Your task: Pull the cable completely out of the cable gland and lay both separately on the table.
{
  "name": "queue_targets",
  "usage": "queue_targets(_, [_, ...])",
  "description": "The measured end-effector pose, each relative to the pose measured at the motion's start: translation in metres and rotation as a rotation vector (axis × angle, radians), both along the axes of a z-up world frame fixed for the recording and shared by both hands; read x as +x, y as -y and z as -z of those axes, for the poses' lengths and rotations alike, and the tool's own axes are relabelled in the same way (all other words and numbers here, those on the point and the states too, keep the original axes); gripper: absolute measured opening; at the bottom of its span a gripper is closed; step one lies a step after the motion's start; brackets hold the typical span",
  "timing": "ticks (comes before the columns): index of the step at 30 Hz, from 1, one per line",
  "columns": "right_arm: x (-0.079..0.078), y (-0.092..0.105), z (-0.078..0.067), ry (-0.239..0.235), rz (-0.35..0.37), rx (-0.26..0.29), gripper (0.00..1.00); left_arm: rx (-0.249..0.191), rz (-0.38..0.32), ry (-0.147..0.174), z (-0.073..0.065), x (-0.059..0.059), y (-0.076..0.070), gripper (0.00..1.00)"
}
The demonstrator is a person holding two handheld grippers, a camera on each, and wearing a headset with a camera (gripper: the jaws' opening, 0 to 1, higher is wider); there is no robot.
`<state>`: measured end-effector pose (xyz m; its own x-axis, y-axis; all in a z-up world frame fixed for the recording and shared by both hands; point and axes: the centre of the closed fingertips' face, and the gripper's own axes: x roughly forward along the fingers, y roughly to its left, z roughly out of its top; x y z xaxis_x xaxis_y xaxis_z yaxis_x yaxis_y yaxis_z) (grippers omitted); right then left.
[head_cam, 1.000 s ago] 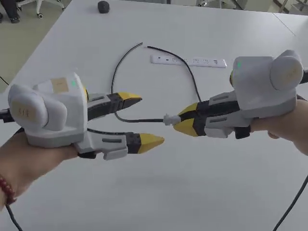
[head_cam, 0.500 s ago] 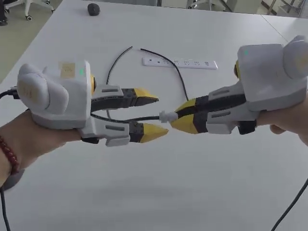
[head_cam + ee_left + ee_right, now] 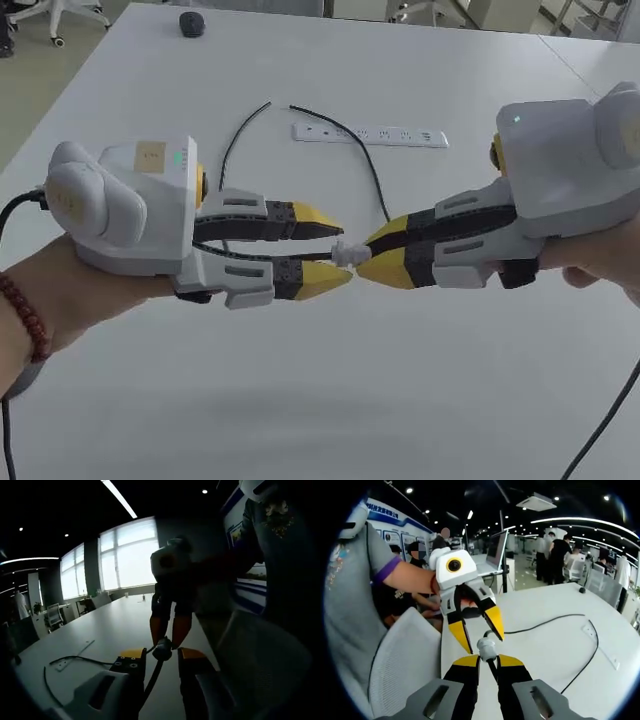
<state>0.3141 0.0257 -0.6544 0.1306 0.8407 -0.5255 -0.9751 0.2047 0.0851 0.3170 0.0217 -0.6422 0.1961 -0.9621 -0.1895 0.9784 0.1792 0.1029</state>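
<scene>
The left gripper [image 3: 341, 249] has moved in, jaws spread around the cable [image 3: 375, 180] beside the gland [image 3: 348, 254]. The right gripper [image 3: 367, 254] pinches that gland above the table's [image 3: 320, 400] middle. Pulling looks imminent.

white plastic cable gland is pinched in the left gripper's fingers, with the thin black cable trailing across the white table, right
Not quite. The white plastic cable gland is pinched in the right gripper's fingers, not the left's, as the head view shows; the left gripper's fingers stand open around the thin black cable, which does trail across the white table.
</scene>
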Motion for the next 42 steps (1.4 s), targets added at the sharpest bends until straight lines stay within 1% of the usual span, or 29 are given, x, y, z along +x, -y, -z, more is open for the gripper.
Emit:
queue_targets(1, [-0.002, 0.000, 0.001, -0.004, -0.005, 0.000, 0.08, 0.002, 0.007, -0.001, 0.000, -0.002, 0.001, 0.25])
queue_targets(2, [-0.002, 0.000, 0.001, -0.007, -0.007, 0.002, 0.08, 0.005, 0.012, 0.011, 0.001, -0.003, 0.002, 0.25])
queue_targets(4, [-0.003, -0.001, 0.001, -0.010, -0.009, 0.004, 0.08, 0.007, 0.022, 0.006, 0.002, -0.004, 0.003, 0.24])
queue_targets(7, [-0.005, -0.001, 0.001, -0.013, -0.016, 0.005, 0.08, 0.017, 0.033, 0.013, 0.004, -0.006, 0.004, 0.23])
queue_targets(12, [-0.008, 0.000, 0.001, -0.022, -0.027, 0.009, 0.08, 0.015, 0.033, 0.023, 0.003, -0.006, 0.004, 0.18])
queue_targets(14, [-0.007, 0.000, 0.001, -0.024, -0.026, 0.011, 0.08, 0.013, 0.035, 0.023, 0.002, -0.006, 0.004, 0.18])
queue_targets(16, [-0.007, 0.000, 0.000, -0.026, -0.028, 0.013, 0.08, 0.014, 0.037, 0.032, 0.002, -0.006, 0.004, 0.18])
queue_targets(18, [-0.007, 0.000, 0.000, -0.026, -0.029, 0.014, 0.08, 0.016, 0.035, 0.026, 0.002, -0.006, 0.004, 0.18])
queue_targets(19, [-0.007, 0.000, 0.000, -0.029, -0.029, 0.015, 0.08, 0.021, 0.038, 0.034, 0.002, -0.006, 0.004, 0.17])
queue_targets(22, [-0.008, 0.000, -0.001, -0.039, -0.030, 0.027, 0.08, 0.020, 0.040, 0.033, 0.001, -0.006, 0.003, 0.17])
queue_targets(23, [-0.008, 0.000, -0.001, -0.042, -0.030, 0.031, 0.08, 0.016, 0.040, 0.025, 0.001, -0.006, 0.003, 0.17])
queue_targets(26, [-0.008, 0.001, -0.002, -0.047, -0.027, 0.041, 0.07, 0.018, 0.036, 0.025, 0.000, -0.006, 0.002, 0.17])
queue_targets(28, [-0.008, 0.000, -0.003, -0.055, -0.029, 0.046, 0.08, 0.020, 0.038, 0.018, 0.000, -0.006, 0.002, 0.17])
queue_targets(31, [-0.008, 0.000, -0.003, -0.059, -0.029, 0.055, 0.08, 0.027, 0.042, 0.024, 0.000, -0.006, 0.001, 0.17])
queue_targets(32, [-0.008, -0.001, -0.005, -0.076, -0.022, 0.073, 0.08, 0.023, 0.041, 0.025, -0.001, -0.006, 0.001, 0.17])
queue_targets(33, [-0.008, -0.001, -0.006, -0.081, -0.025, 0.082, 0.08, 0.016, 0.042, 0.029, -0.003, -0.005, 0.000, 0.16])
queue_targets(35, [-0.008, -0.002, -0.009, -0.093, -0.025, 0.098, 0.08, 0.014, 0.044, 0.035, -0.005, -0.006, -0.001, 0.16])
queue_targets(36, [-0.008, -0.002, -0.009, -0.091, -0.027, 0.095, 0.08, 0.014, 0.046, 0.041, -0.006, -0.006, -0.001, 0.16])
queue_targets(38, [-0.009, -0.003, -0.009, -0.083, -0.041, 0.084, 0.08, 0.021, 0.052, 0.040, -0.006, -0.006, -0.001, 0.16])
queue_targets(40, [-0.008, -0.005, -0.010, -0.059, -0.054, 0.073, 0.09, 0.026, 0.052, 0.042, -0.006, -0.005, -0.002, 0.16])
queue_targets(41, [-0.008, -0.005, -0.010, -0.063, -0.058, 0.068, 0.09, 0.029, 0.056, 0.048, -0.006, -0.006, -0.003, 0.16])
queue_targets(42, [-0.008, -0.006, -0.010, -0.055, -0.065, 0.062, 0.09, 0.030, 0.057, 0.050, -0.006, -0.006, -0.003, 0.16])
